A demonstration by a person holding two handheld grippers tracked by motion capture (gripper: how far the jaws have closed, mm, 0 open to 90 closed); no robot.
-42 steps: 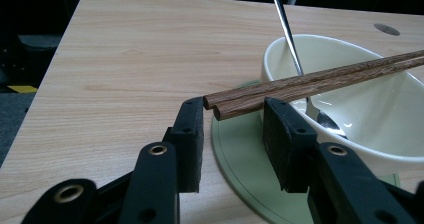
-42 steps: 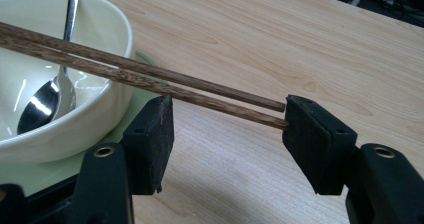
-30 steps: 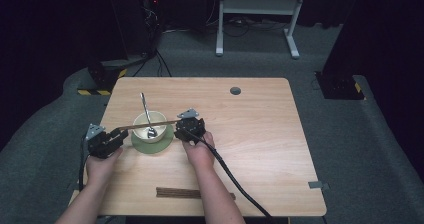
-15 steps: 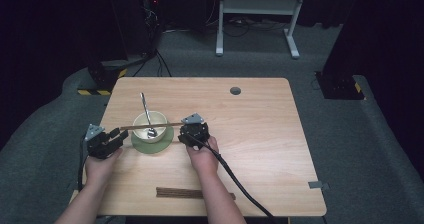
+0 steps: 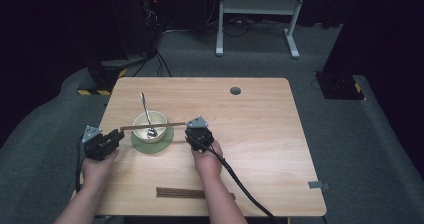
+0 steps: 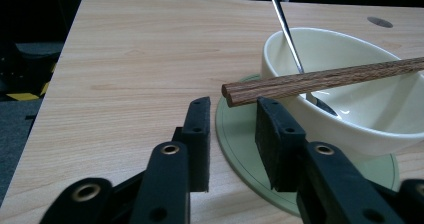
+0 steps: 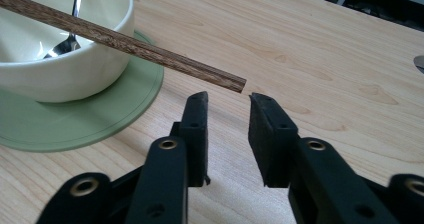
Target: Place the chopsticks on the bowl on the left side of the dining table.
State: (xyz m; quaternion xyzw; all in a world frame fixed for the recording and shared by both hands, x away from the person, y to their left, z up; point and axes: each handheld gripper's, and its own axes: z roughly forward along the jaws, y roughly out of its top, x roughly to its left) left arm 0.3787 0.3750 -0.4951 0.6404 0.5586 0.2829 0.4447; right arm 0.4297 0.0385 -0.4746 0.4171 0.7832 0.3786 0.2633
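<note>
Chopsticks lie across my bowl mid-frame; both grippers, left and right, just narrowed, holding nothing.

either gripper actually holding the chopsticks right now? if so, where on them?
Nothing is held. The chopsticks lie across the bowl rim. The left gripper and right gripper jaws have just been closing, but gape below the stick ends, untouched.

The chopsticks run off the left gripper view's right edge. The bowl is cut by the right gripper view's top and left edges, and the spoon handle runs off its top.
</note>
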